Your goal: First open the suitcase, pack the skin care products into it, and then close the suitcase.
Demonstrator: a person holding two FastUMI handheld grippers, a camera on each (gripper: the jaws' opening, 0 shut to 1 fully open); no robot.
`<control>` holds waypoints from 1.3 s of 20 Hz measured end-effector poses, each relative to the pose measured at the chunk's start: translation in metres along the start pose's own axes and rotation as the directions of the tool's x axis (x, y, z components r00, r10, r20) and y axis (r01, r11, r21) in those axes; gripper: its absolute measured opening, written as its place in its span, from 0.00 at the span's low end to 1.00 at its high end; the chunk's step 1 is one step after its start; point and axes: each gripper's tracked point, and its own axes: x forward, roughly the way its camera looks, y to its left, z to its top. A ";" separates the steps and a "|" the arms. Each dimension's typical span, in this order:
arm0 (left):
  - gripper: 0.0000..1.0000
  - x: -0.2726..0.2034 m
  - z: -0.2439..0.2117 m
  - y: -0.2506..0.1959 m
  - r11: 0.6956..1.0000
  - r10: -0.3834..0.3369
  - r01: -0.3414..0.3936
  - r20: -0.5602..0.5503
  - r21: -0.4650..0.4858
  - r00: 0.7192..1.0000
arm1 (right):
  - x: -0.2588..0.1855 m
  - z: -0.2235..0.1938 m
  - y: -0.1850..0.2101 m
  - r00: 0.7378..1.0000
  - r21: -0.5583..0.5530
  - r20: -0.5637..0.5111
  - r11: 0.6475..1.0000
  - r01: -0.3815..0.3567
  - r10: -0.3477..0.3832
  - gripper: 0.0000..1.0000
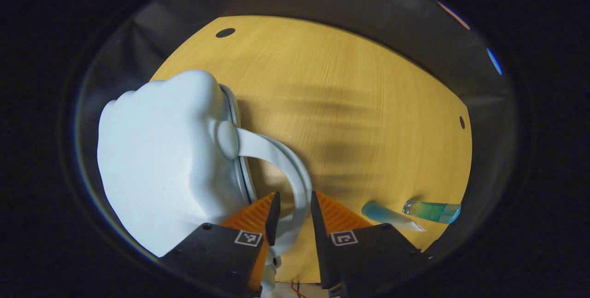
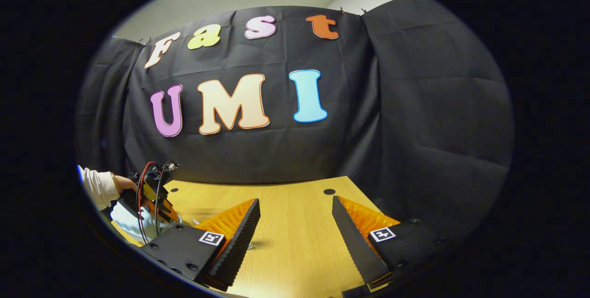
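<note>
The pale yellow wooden table (image 1: 350,104) has a broad bare stretch of grain running to its far edge, where the black cloth wall hangs close behind. Two small dark round holes sit near the edges, one at the far left (image 1: 225,32) and one at the right (image 1: 462,122). In the left gripper view, the left half of the tabletop is taken up by the pale blue soft-shelled suitcase (image 1: 161,160), lying closed with its zip line (image 1: 239,150) facing the open wood. Its pale looped carrying handle (image 1: 286,169) arches out to the right from a rounded mount and curves back toward the near edge.

The left gripper (image 1: 293,215) stands right at that handle: the strap passes down through the narrow gap between the two fingers, with the jaws open only a little around it. Whether both fingers actually press on the strap I cannot tell.

Near the table's right edge, well apart from the suitcase, lie two skin care items just beside each other: a blue squeeze tube with a flat white crimped end (image 1: 392,216) and a clear bottle of teal liquid (image 1: 432,211), both on their sides.

In the right gripper view, the right gripper (image 2: 295,229) hovers over bare wood, jaws spread wide and holding nothing. Far to its left a hand (image 2: 125,183) in a white sleeve (image 2: 97,186) holds the other gripper.
</note>
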 end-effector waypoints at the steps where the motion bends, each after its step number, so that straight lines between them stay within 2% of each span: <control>1: 0.38 0.003 0.001 0.001 1.000 0.010 -0.010 -0.007 0.014 1.000 | 0.000 -0.001 -0.001 1.000 -0.001 -0.003 1.000 0.004 -0.004 0.98; 4: 0.38 0.010 -0.001 0.000 0.999 0.027 -0.026 -0.028 0.035 0.999 | -0.001 -0.003 -0.004 1.000 -0.002 -0.010 1.000 0.017 -0.017 0.98; 6: 0.33 0.015 -0.003 -0.001 0.999 0.026 -0.024 -0.048 0.030 0.998 | -0.001 -0.002 -0.007 1.000 -0.001 -0.006 1.000 0.028 -0.028 0.98; 7: 0.21 0.017 -0.004 -0.001 0.999 0.023 -0.022 -0.060 0.027 0.998 | -0.001 -0.003 -0.009 0.999 -0.001 -0.007 1.000 0.031 -0.031 0.98; 8: 0.26 0.021 -0.007 -0.002 1.000 0.015 -0.013 -0.066 0.021 0.998 | 0.000 -0.003 -0.009 0.999 -0.002 -0.009 0.999 0.033 -0.033 0.98; 10: 0.19 0.023 -0.009 -0.006 1.000 -0.006 0.007 -0.079 0.006 0.997 | 0.000 -0.002 -0.009 0.999 -0.003 -0.011 0.999 0.034 -0.034 0.98; 11: 0.10 0.023 -0.008 -0.007 1.000 -0.008 0.008 -0.078 0.003 0.997 | 0.001 -0.004 -0.009 0.999 -0.003 -0.013 0.999 0.032 -0.032 0.98; 12: 0.08 0.023 -0.008 -0.005 1.000 -0.012 0.012 -0.076 0.004 0.997 | 0.001 -0.003 -0.008 0.999 -0.005 -0.012 1.000 0.030 -0.030 0.95; 13: 0.05 0.022 -0.008 -0.006 1.000 -0.015 0.016 -0.074 0.003 0.997 | 0.001 -0.004 -0.006 1.000 -0.006 -0.014 1.000 0.026 -0.026 0.98; 16: 0.04 0.018 -0.005 -0.008 1.000 -0.014 0.014 -0.052 -0.011 0.999 | 0.003 -0.006 0.002 1.000 -0.014 -0.021 1.000 0.007 -0.007 0.98; 19: 0.04 0.005 0.002 -0.012 1.000 -0.018 0.018 -0.015 0.016 1.000 | 0.005 -0.006 0.010 0.999 -0.026 -0.026 0.999 -0.020 0.019 0.98; 21: 0.04 -0.017 0.008 -0.009 0.999 -0.043 0.042 0.016 0.028 0.999 | 0.006 -0.005 0.016 0.999 -0.032 -0.026 0.999 -0.038 0.037 0.98; 23: 0.04 -0.046 0.015 -0.009 0.995 -0.098 0.097 0.052 0.014 0.994 | 0.007 -0.004 0.022 0.998 -0.033 -0.025 0.998 -0.059 0.059 0.98; 24: 0.03 -0.059 0.018 -0.007 0.993 -0.118 0.118 0.064 0.009 0.991 | 0.007 -0.003 0.026 0.997 -0.034 -0.025 0.997 -0.069 0.069 0.95; 26: 0.04 -0.086 0.023 -0.003 0.987 -0.160 0.160 0.094 0.008 0.983 | 0.006 -0.001 0.032 0.996 -0.036 -0.018 0.995 -0.091 0.091 0.98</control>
